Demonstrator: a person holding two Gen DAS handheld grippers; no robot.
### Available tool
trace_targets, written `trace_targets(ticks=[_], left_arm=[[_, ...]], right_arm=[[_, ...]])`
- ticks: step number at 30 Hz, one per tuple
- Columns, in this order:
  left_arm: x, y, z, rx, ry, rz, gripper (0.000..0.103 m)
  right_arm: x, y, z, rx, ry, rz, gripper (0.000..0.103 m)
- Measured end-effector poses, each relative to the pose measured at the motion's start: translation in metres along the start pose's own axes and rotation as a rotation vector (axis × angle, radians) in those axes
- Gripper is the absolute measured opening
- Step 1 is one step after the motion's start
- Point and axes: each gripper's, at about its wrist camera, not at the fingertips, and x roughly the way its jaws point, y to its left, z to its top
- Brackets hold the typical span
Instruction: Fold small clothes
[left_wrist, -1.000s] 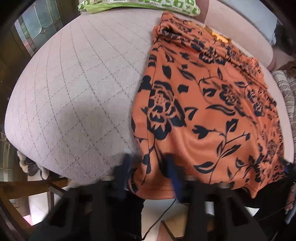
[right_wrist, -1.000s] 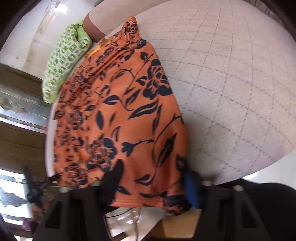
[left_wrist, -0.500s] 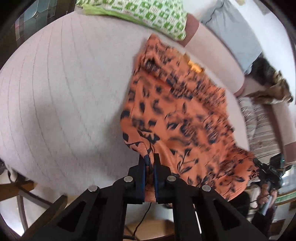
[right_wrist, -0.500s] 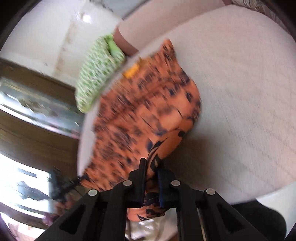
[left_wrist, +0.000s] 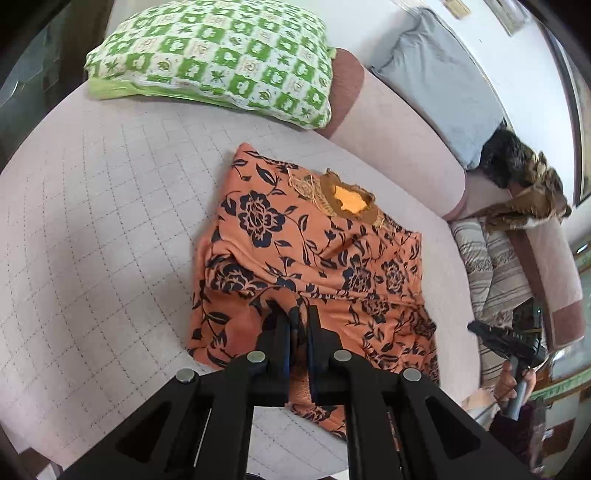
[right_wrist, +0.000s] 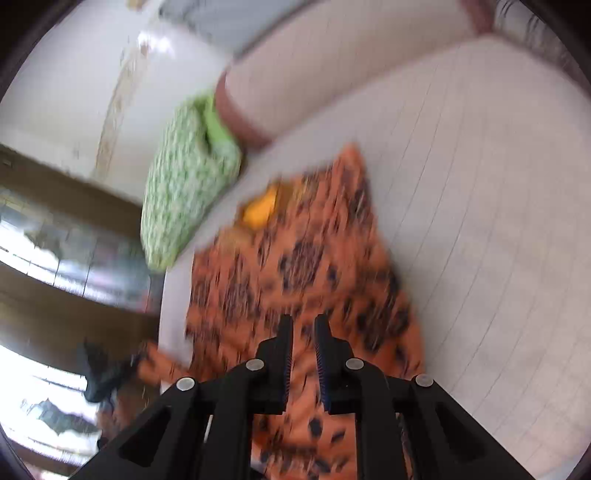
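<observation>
An orange garment (left_wrist: 314, 240) with dark blue flowers lies on the pale quilted sofa seat (left_wrist: 92, 221), its collar (left_wrist: 349, 199) toward the backrest. My left gripper (left_wrist: 299, 321) is shut on a raised fold of its near left edge, and the cloth below hangs loose. The right wrist view is blurred. There my right gripper (right_wrist: 303, 325) hovers over the garment (right_wrist: 295, 266); its jaws are a narrow gap apart and opening slightly, with orange cloth filling the gap and hanging beneath them. A hand (left_wrist: 513, 384) holding that gripper shows at the right in the left wrist view.
A green-and-white pillow (left_wrist: 221, 55) rests at the back left against the armrest. A grey cushion (left_wrist: 443, 81), a brown patterned cloth (left_wrist: 528, 192) and a striped cloth (left_wrist: 487, 273) sit to the right. Bare seat spreads to the garment's left.
Both grippers went from open around the near hem to shut on it, then rose and moved toward the collar. The near part of the garment has lifted and bunched up.
</observation>
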Motion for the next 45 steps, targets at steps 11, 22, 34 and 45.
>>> trace_targets(ticks=[11,22,34,45], left_arm=[[-0.036,0.019,-0.046,-0.077,-0.02,0.017,0.007],[-0.059,0.019,-0.062,-0.087,-0.027,0.016,0.007],[-0.019,0.014,0.074,-0.103,-0.021,-0.013,0.007],[0.127,0.054,0.165,-0.157,-0.045,0.191,0.019]], right_arm=[[0.001,-0.066,-0.16,0.099,0.205,-0.148,0.077],[0.037,-0.051,-0.184,0.076,0.223,-0.163,0.007],[-0.003,-0.015,0.02,0.089,-0.178,0.006,0.007],[0.133,-0.098,0.185,0.432,-0.259,0.135,0.01]])
